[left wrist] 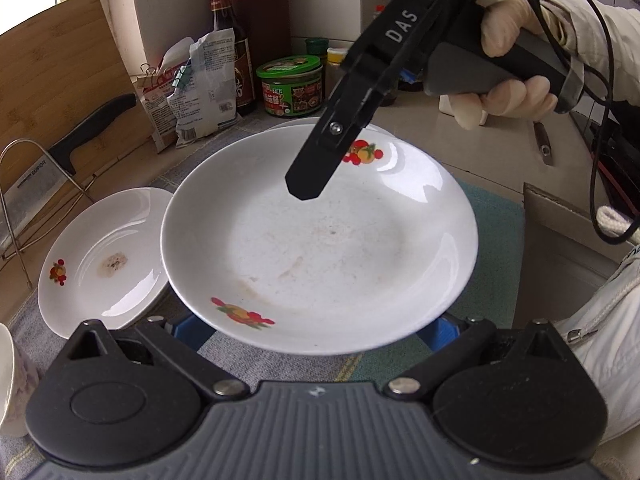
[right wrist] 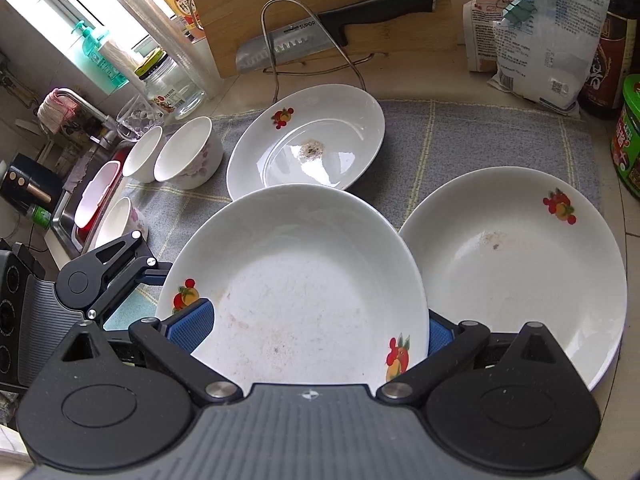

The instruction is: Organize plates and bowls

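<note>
A white plate with fruit prints [left wrist: 320,248] is lifted above the grey cloth; it also shows in the right wrist view [right wrist: 296,284]. My left gripper [left wrist: 316,330] holds its near rim, with the blue pads under the rim. My right gripper [right wrist: 320,334] stands around the opposite rim, one blue pad [right wrist: 192,322] over the inner face; I cannot tell if it grips. The right gripper's fingers [left wrist: 308,172] show above the far rim. A second plate [right wrist: 516,264] lies right of and below the held one. A third plate [right wrist: 308,140] lies beyond. Three white bowls [right wrist: 188,152] stand at left.
A cleaver [right wrist: 304,36] rests on a wire rack against a wooden board [right wrist: 320,4]. Food bags [right wrist: 536,36], a dark bottle [right wrist: 608,60] and a green-lidded jar [left wrist: 290,86] stand at the back. The sink [right wrist: 80,200] is at left. A cardboard box [left wrist: 560,232] stands right.
</note>
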`<state>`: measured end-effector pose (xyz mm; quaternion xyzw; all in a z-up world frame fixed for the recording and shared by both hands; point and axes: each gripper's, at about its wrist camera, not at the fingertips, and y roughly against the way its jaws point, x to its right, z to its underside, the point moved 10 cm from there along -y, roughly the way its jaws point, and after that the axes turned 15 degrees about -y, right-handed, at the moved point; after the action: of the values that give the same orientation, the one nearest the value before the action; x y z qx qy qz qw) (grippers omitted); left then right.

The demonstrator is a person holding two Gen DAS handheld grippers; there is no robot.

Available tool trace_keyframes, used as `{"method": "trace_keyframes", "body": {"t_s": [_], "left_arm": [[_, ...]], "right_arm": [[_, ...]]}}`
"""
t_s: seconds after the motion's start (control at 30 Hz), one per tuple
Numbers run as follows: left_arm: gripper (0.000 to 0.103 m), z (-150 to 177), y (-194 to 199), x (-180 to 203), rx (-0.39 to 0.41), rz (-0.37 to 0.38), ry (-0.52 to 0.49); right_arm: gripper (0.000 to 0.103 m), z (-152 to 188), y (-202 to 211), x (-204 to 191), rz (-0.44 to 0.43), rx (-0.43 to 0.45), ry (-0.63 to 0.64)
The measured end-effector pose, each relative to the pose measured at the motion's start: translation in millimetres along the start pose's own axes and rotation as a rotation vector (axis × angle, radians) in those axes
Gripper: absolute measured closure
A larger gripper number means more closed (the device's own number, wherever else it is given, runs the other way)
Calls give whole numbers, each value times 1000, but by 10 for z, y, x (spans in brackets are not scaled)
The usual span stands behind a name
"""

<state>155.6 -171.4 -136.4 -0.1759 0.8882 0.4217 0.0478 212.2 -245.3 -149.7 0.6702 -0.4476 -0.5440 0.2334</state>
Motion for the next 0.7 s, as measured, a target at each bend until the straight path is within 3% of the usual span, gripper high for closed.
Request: {"method": "trace_keyframes", "body": {"t_s": [0.7], "left_arm": [[2,-365,-535,-150,-31,40,-25]], "right_arm": [[0,-251,178,729,12,68,-80]]}}
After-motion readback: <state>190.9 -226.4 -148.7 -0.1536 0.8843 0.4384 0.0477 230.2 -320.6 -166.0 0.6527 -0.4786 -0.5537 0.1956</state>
